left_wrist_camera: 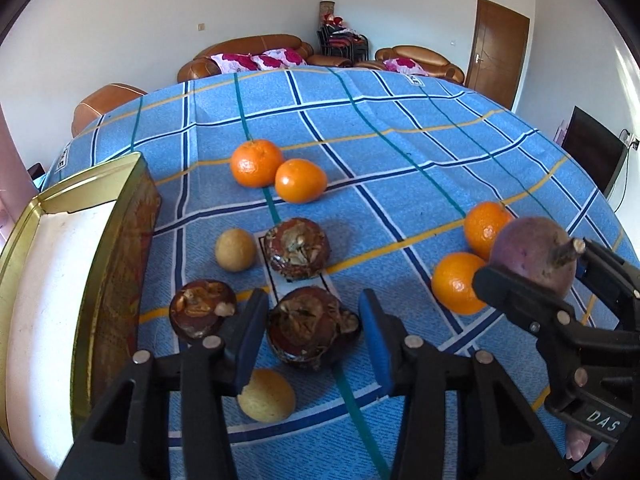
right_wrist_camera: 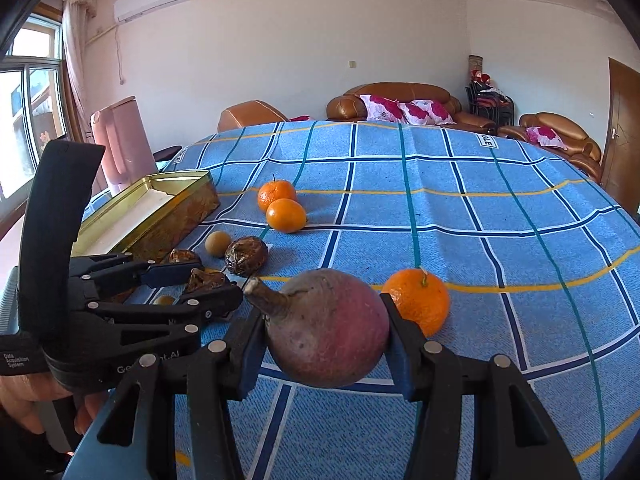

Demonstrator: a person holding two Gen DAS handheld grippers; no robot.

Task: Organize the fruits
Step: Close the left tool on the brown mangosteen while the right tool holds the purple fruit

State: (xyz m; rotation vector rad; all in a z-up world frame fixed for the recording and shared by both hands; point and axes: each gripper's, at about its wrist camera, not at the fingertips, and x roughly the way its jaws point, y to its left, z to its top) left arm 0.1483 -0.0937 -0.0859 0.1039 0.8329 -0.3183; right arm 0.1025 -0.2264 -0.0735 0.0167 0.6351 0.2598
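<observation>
My left gripper [left_wrist_camera: 313, 300] stands low over the blue checked cloth with its blue pads against both sides of a dark brown fruit [left_wrist_camera: 312, 328] that rests on the table. Two more dark brown fruits [left_wrist_camera: 298, 248] [left_wrist_camera: 200, 312] and two small yellowish fruits [left_wrist_camera: 235, 249] [left_wrist_camera: 268, 396] lie around it. My right gripper [right_wrist_camera: 320, 308] is shut on a round purple fruit [right_wrist_camera: 328, 336] with a stem, held just above the cloth. Beside it lies an orange [right_wrist_camera: 418, 300]. Two oranges [left_wrist_camera: 256, 162] [left_wrist_camera: 300, 180] sit farther back.
An open gold tin [left_wrist_camera: 120, 240] with a white inside stands at the left, close to the brown fruits. A person's hand [right_wrist_camera: 32, 400] holds the left gripper. The table's far edge drops off towards brown sofas [right_wrist_camera: 400, 100].
</observation>
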